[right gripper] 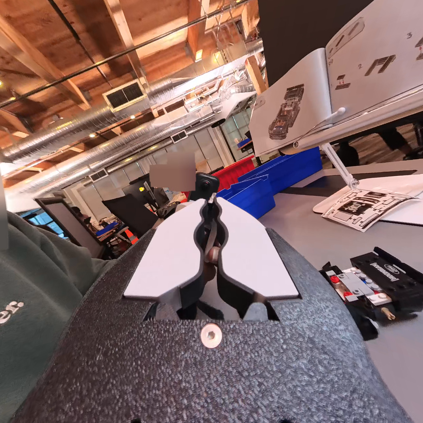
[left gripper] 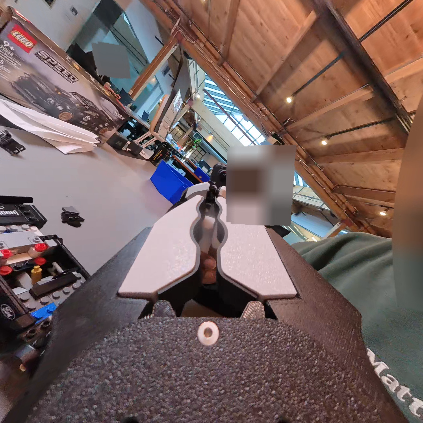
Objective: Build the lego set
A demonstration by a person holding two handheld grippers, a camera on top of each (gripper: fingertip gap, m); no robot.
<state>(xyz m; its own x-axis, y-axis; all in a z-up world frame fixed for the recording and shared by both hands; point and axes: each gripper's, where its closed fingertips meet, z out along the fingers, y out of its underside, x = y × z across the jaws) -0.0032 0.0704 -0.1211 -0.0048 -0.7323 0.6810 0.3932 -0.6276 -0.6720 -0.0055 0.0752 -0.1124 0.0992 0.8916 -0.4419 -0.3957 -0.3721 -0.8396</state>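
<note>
Fingers, left gripper (left gripper: 209, 201): pinched a small black piece (left gripper: 211, 191). Fingers, right gripper (right gripper: 211, 203): clamped its other end, raised above surface (right gripper: 320, 240). Car build (right gripper: 375, 290) lay beside. Advice: align studs, press squarely.

Grey table (left gripper: 96, 190), blue bins (right gripper: 263, 192), black lego car (left gripper: 27, 270) with red studs, green sweatshirt (left gripper: 357, 281)

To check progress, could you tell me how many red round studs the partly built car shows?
4 red round studs in the left wrist view: two upper, two lower; others may be hidden.
</note>
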